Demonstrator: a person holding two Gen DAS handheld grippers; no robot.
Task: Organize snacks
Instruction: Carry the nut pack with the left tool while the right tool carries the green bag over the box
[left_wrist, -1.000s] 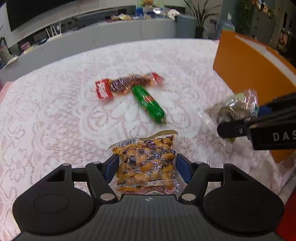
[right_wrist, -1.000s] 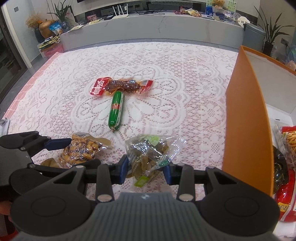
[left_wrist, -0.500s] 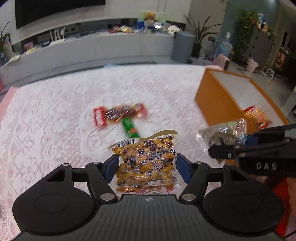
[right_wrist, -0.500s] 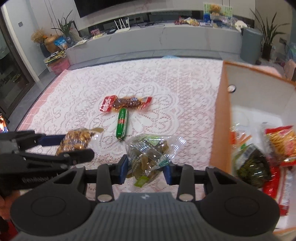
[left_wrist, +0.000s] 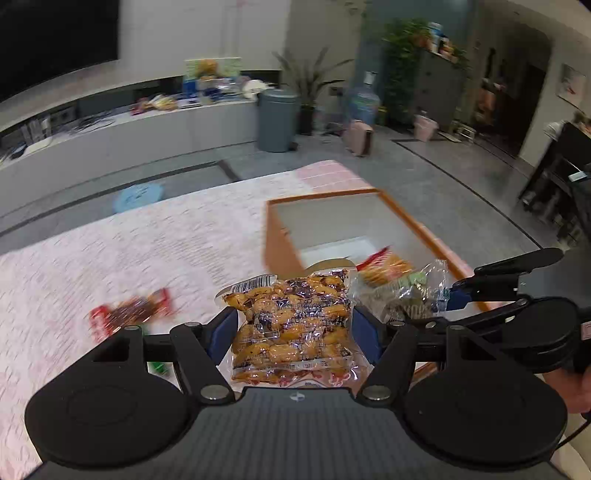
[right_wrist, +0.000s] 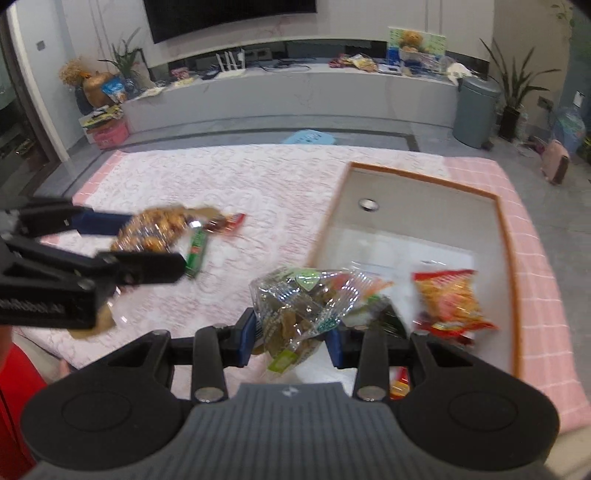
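Presently gripped: clear packet of orange snacks (left_wrist: 291, 325) in left gripper (left_wrist: 291, 332), crinkly clear packet of green snacks (right_wrist: 303, 302) in right gripper (right_wrist: 291, 343). Orange-walled open box (right_wrist: 508, 251) lay ahead-right; right gripper nearer.

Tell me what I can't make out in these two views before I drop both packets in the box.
- Green sausage: left wrist view, mostly behind the left gripper's body.
- Red-ended packet: left wrist view, motion-blurred, label unreadable.
- Box contents: right wrist view, the clear bag in the right gripper covers the near packets.
- Orange snack packet: its print is too small to read.
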